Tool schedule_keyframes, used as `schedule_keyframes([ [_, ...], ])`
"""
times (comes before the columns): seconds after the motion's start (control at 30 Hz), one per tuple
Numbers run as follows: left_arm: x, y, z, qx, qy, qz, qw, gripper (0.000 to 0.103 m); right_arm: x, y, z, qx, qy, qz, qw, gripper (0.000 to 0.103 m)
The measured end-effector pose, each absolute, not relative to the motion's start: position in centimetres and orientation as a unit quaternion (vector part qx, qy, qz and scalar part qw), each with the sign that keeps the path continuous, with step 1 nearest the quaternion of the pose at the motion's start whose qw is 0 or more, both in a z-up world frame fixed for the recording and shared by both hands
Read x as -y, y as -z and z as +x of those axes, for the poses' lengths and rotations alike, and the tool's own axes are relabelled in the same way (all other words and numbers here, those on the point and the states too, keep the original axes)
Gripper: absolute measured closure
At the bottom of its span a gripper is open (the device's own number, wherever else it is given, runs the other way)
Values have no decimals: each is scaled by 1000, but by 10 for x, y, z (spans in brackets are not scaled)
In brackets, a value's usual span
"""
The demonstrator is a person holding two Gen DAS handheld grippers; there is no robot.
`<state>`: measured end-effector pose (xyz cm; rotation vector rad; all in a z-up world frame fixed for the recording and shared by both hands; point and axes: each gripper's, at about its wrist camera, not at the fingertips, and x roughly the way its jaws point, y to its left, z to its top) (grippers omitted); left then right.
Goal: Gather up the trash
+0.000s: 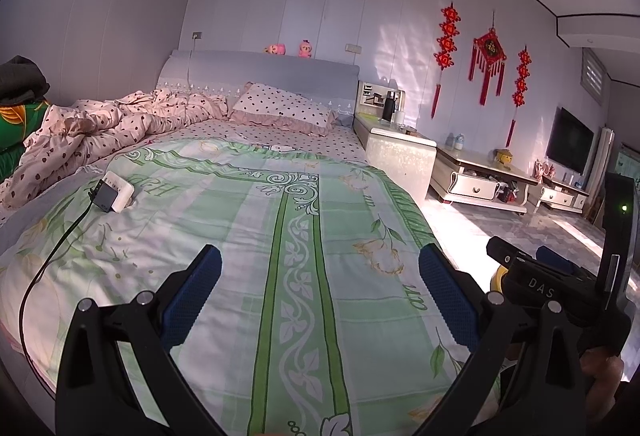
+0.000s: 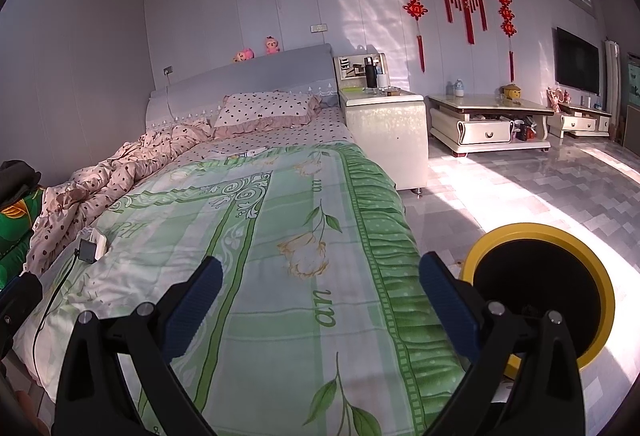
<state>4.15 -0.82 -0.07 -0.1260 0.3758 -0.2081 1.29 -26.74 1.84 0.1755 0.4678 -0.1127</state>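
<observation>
A round bin (image 2: 600, 300) with a yellow rim and a black inside stands on the floor right of the bed, just behind my right gripper's right finger. My right gripper (image 2: 322, 264) is open and holds nothing, hovering over the bed's right edge. My left gripper (image 1: 320, 256) is also open and holds nothing, above the middle of the green flowered quilt (image 1: 248, 236). The right gripper's black body (image 1: 540, 288) shows at the right of the left wrist view, with a sliver of the yellow rim (image 1: 498, 278) behind it. I see no loose scrap on the quilt.
A white power strip with a black charger (image 1: 114, 192) and its cable lie on the quilt's left side. A crumpled pink dotted duvet (image 1: 120, 120) and a pillow (image 1: 280, 108) lie at the head. A nightstand (image 2: 384, 124), a low table (image 2: 488, 116) and a sunlit tiled floor (image 2: 520, 188) are to the right.
</observation>
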Motion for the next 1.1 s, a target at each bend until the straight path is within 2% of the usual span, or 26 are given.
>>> schedule_keyframes([
  [1.1, 11, 4, 42, -189, 104, -63, 974, 8, 268, -9, 11, -238, 56, 91, 965, 8],
])
